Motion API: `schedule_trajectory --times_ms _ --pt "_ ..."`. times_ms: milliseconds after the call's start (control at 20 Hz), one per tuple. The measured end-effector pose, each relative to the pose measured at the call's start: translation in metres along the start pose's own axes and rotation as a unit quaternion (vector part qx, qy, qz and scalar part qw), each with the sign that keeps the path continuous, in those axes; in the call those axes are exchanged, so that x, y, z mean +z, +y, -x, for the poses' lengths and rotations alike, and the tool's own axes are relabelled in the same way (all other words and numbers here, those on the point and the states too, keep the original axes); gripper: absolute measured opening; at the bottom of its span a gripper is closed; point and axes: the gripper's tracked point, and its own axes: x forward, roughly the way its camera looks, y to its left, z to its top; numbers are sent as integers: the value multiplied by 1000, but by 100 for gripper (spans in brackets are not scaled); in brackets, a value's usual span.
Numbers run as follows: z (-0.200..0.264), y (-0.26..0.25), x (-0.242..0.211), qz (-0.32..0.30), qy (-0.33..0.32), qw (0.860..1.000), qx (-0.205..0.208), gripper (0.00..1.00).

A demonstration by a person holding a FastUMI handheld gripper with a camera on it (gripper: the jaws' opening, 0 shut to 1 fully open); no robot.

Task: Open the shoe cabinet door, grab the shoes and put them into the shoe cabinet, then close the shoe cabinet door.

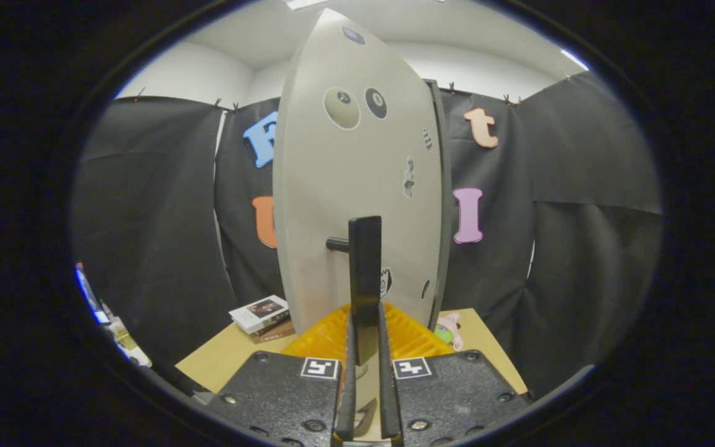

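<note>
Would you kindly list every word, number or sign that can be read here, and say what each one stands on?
Nothing reads clearly.
Round stickers on the shoe cabinet door: one digit each, too blurred to read.
Smaller stickers on the same door: too small.
Book cover beside the cabinet: too small.
Square markers on the gripper, whose fingers clamp the door handle: patterns, no text.

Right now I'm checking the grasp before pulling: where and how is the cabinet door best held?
By its black bar handle, from straight in front: it stands upright off the door on a short post, so the gripper fingers close on its two flat sides, as they appear to now.
</note>
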Motion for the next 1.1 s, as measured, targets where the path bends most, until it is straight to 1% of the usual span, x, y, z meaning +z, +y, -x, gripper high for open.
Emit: schedule_trajectory --times_ms 250,350,500,650,850,1000,1100 --pt "7 -17 -1 -4 7 1000 -21 13" --pt "10 -28 -1 -7 5 999 -36 11" --pt "14 -49 1 -8 3 998 -69 5" --pt "11 -68 1 -9 3 996 -91 4" --pt "12 -82 1 -16 6 996 -82 4" --pt "12 -74 1 -36 14 998 -42 4" --pt "13 -72 0 -25 19 999 -24 4"
